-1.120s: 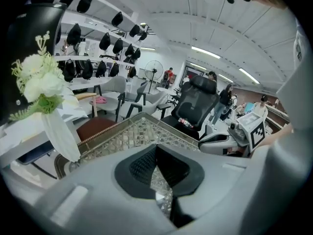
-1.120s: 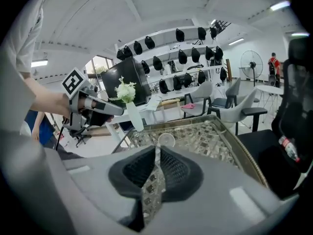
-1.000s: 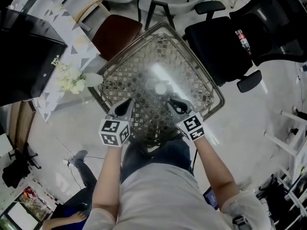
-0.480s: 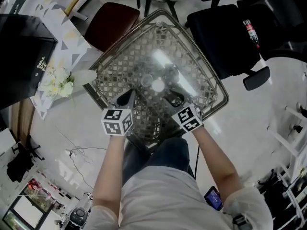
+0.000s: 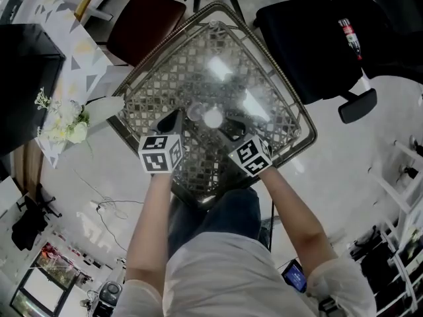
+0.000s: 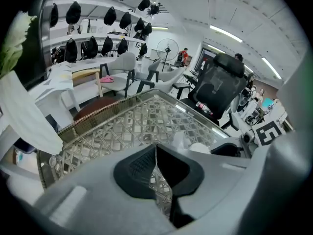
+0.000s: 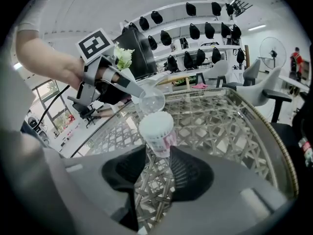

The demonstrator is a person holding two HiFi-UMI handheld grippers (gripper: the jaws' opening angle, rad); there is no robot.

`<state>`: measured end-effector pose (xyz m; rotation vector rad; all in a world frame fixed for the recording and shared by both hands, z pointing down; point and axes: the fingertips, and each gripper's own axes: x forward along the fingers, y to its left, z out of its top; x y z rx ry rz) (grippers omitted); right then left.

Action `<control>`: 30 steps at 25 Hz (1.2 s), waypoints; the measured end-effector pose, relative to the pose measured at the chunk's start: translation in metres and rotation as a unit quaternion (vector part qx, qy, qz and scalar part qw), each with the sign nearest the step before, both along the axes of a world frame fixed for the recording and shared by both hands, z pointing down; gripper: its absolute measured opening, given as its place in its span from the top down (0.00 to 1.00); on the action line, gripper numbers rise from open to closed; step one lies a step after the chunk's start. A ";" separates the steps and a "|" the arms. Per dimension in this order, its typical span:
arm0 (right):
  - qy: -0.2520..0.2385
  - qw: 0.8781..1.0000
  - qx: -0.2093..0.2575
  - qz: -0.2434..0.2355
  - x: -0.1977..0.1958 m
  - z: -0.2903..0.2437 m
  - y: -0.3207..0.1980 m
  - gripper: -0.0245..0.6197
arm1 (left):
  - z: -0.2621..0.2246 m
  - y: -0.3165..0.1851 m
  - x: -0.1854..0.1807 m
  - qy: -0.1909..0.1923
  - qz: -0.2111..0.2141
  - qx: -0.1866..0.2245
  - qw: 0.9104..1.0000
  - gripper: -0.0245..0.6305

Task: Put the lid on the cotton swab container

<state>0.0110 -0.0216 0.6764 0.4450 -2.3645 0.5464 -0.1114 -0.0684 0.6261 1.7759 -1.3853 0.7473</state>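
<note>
The cotton swab container [image 7: 157, 129], clear with a pink label and a white top of swabs, stands upright on the glass-topped wicker table [image 7: 225, 126]. My right gripper [image 7: 157, 156] is open, and the container's base sits just between its fingertips without the pads pressing on it. My left gripper [image 7: 136, 90] comes in from the left, shut on the rim of the clear round lid [image 7: 152, 102], which hangs tilted just behind the container's top. In the head view the lid [image 5: 196, 113] and the container [image 5: 213, 117] lie between the left gripper [image 5: 175, 119] and the right gripper [image 5: 231, 126].
A black office chair [image 5: 317, 38] stands past the table's right corner and a brown-seated chair [image 5: 137, 24] past its far left. White flowers in a vase [image 5: 63, 125] sit on a side table at the left. The table's metal rim [image 5: 301, 121] runs close on the right.
Both grippers have drawn in closer around the container. The left gripper has carried the lid right up beside the container's top.
</note>
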 end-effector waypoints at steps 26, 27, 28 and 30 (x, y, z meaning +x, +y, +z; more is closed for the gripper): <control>-0.017 1.000 -0.008 0.019 0.016 -0.003 0.007 0.77 | -0.003 0.014 0.093 -0.021 0.174 -0.013 0.984 0.95; -0.018 1.000 -0.008 0.022 0.019 -0.002 0.008 0.77 | -0.002 0.015 0.095 -0.022 0.178 -0.014 0.984 0.95; -0.018 1.000 -0.008 0.025 0.022 -0.001 0.009 0.77 | -0.001 0.016 0.098 -0.022 0.181 -0.015 0.983 0.95; -0.014 0.999 -0.010 0.030 0.031 0.002 0.012 0.77 | 0.001 0.018 0.103 -0.022 0.188 -0.019 0.982 0.95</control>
